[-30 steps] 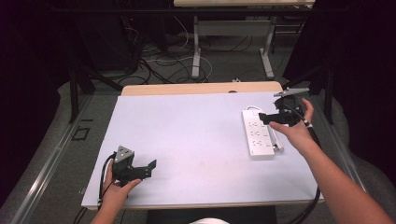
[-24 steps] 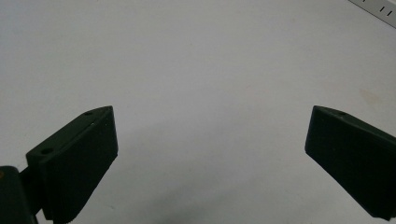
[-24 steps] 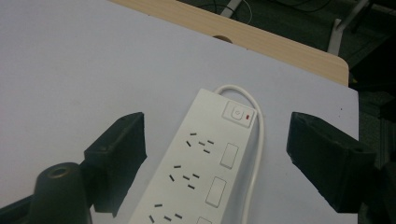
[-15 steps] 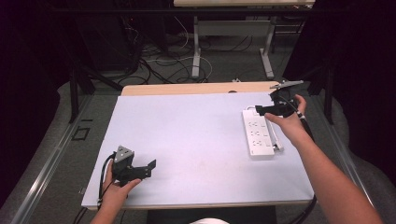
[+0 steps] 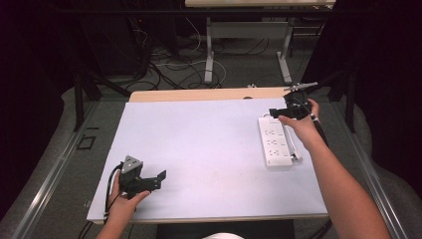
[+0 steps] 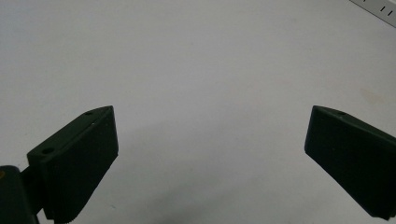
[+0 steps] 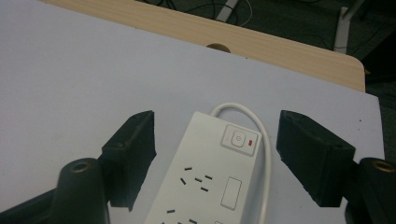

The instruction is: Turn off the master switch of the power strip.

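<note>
A white power strip (image 5: 274, 141) lies lengthwise at the right of the pale sheet (image 5: 199, 149). My right gripper (image 5: 275, 113) hovers over its far end, open. In the right gripper view the jaws stand wide on either side of the power strip (image 7: 210, 172), above its switch (image 7: 239, 140) and white cord (image 7: 261, 135). My left gripper (image 5: 158, 178) rests low near the table's front left corner, open. Bare sheet (image 6: 210, 93) lies between its spread jaws in the left gripper view, and a corner of the power strip (image 6: 380, 9) shows at the top right.
A wooden table edge (image 5: 199, 94) runs along the far side of the sheet, with a cable hole (image 7: 216, 47) in it. Beyond it are table legs (image 5: 209, 55) and loose cables (image 5: 174, 64) on the floor. Dark curtains close both sides.
My right gripper has moved away from me along the power strip, from beside its middle to over its far end. The left gripper has not moved.
</note>
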{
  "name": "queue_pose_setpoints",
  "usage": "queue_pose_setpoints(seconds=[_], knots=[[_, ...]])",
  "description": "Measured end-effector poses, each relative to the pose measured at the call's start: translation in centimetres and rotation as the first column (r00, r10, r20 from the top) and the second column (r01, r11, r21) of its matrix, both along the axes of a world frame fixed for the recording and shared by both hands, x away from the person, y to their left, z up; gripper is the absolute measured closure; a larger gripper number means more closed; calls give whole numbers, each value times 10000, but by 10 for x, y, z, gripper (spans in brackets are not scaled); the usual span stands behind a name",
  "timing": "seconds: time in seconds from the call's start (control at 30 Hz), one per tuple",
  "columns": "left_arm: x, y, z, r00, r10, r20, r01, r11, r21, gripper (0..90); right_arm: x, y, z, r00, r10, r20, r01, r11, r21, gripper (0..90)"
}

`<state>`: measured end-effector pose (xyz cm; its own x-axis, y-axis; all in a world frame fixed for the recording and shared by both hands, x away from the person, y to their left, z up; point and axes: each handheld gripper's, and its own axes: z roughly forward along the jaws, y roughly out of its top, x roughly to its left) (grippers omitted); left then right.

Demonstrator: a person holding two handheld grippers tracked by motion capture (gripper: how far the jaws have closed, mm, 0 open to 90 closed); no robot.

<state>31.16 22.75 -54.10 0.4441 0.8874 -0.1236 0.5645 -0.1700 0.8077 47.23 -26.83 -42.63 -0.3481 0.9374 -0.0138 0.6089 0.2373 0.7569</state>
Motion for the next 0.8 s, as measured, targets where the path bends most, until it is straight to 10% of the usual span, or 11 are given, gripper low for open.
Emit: queue_pose_setpoints(seconds=[0.8], knots=[[0,1,0,9999,113,11,-113,9999,-77,33,33,-1,-21,9932,-1054,-491,1059,9944,67,385]])
